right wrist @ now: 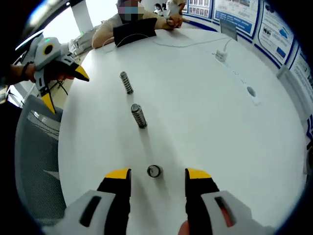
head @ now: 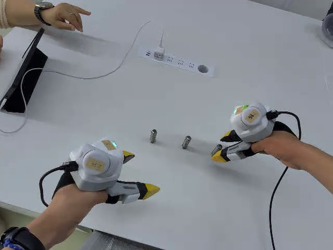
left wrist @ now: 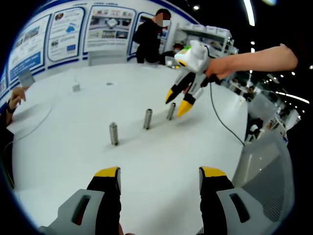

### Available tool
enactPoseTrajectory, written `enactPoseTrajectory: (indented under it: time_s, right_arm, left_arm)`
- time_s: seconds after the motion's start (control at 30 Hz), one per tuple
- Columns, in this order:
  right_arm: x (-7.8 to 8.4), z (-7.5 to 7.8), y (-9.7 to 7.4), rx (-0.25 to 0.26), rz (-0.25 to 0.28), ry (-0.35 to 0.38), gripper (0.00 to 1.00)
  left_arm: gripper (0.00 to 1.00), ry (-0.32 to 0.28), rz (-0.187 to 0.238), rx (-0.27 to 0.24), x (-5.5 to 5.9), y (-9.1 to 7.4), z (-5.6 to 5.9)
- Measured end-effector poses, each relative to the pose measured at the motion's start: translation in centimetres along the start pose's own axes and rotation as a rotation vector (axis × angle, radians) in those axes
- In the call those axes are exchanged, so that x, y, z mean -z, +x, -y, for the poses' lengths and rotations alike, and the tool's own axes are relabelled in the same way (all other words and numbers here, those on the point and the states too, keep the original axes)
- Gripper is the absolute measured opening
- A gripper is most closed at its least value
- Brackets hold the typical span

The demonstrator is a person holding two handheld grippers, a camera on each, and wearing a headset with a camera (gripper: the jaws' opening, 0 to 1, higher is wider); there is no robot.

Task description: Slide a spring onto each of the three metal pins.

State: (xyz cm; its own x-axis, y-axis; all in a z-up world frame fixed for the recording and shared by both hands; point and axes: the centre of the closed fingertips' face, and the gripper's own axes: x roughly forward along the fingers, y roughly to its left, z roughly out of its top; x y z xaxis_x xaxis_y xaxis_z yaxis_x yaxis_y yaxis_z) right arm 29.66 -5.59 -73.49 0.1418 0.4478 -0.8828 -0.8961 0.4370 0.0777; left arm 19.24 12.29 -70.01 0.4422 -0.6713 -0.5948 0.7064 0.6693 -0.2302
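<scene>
1. White table (head: 218, 208) carries three upright pins in a row
2. Left gripper (head: 140, 172): jaws wide apart, empty, hovering near the front edge
3. Right gripper (head: 220, 147): jaws open either side of the end pin (right wrist: 154, 171), not gripping it
4. Middle pin (head: 186, 141) and far pin (head: 153, 136) wear springs, untouched

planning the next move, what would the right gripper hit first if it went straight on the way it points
Most likely the nearest spring-covered pin, seen end-on between the open jaw tips of the right gripper. Depth is unclear; it might slip between the jaws, with the table next.
</scene>
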Motion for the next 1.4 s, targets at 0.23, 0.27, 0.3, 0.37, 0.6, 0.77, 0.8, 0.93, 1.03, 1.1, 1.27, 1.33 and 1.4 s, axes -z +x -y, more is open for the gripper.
enactPoseTrajectory:
  time_s: [0.23,0.27,0.3,0.37,0.6,0.77,0.8,0.93,1.03,1.1,1.27,1.33,1.4]
  right_arm:
    - [1.4,0.0,-0.4,0.005,0.012,0.045,0.51]
    - [1.6,-0.1,-0.4,0.004,0.017,0.057,0.52]
    - [1.7,-0.2,-0.4,0.004,0.021,0.064,0.52]
    - [1.9,-0.4,-0.2,0.003,0.029,0.082,0.53]
    - [2.4,-1.1,0.0,0.011,0.061,0.146,0.61]
    - [2.7,-1.3,-0.3,0.036,0.141,0.237,0.66]
    - [2.8,-1.4,-0.4,0.041,0.151,0.247,0.68]
    - [3.9,-1.9,-0.5,0.055,0.167,0.300,0.72]
    - [4.7,-2.5,-0.6,0.061,0.173,0.326,0.74]
    - [5.1,-2.9,-0.8,0.070,0.184,0.347,0.76]
    - [5.5,-3.4,-1.4,0.089,0.246,0.409,0.78]
    - [5.6,-3.5,-1.7,0.097,0.262,0.423,0.78]
    - [5.7,-3.7,-1.9,0.105,0.274,0.435,0.79]
  left_arm:
    - [0.66,-0.005,0.005,0.005,-0.2,0.0,0.3]
    - [0.66,-0.004,0.007,0.007,-0.3,0.0,0.3]
    - [0.67,-0.003,0.007,0.007,-0.3,0.0,0.4]
    - [0.67,-0.004,0.007,0.007,-0.3,0.0,0.4]
    - [0.66,-0.018,0.002,0.001,0.0,-0.2,0.3]
    - [0.66,-0.037,0.002,-0.011,0.3,-0.6,0.0]
    - [0.66,-0.043,0.003,-0.013,0.3,-0.6,-0.1]
    - [0.66,-0.061,0.007,-0.022,0.5,-0.7,-0.3]
    - [0.66,-0.065,0.010,-0.026,0.5,-0.7,-0.5]
    - [0.66,-0.073,0.012,-0.029,0.5,-0.7,-0.6]
    - [0.67,-0.078,0.017,-0.035,0.4,-0.7,-0.8]
    - [0.67,-0.077,0.016,-0.037,0.4,-0.7,-0.9]
    - [0.67,-0.077,0.015,-0.040,0.4,-0.7,-1.1]
